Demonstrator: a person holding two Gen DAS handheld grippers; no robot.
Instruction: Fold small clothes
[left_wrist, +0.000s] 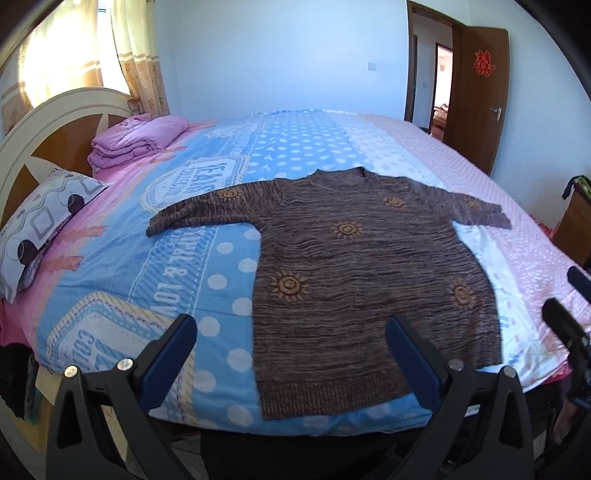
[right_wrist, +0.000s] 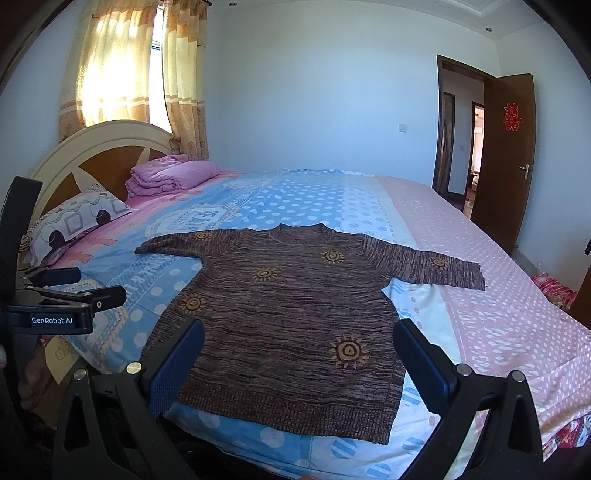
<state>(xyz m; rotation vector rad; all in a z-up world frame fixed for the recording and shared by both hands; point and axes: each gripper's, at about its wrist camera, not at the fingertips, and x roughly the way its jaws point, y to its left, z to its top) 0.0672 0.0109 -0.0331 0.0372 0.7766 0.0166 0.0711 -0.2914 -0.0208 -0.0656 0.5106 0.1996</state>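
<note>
The brown sweater (left_wrist: 354, 266) lies flat, sleeves spread, hem at the near edge of the bed (left_wrist: 517, 229). The left gripper (left_wrist: 291, 332) and right gripper (right_wrist: 299, 339) hover above it, spread, holding nothing. A headboard (right_wrist: 74, 147) stands left; an open door (right_wrist: 509, 155) stands right.

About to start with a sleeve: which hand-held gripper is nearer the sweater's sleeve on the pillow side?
Left. The left hand-held gripper hovers open over the hem on that sleeve's side; the right hand-held gripper hovers open further toward the other sleeve.
</note>
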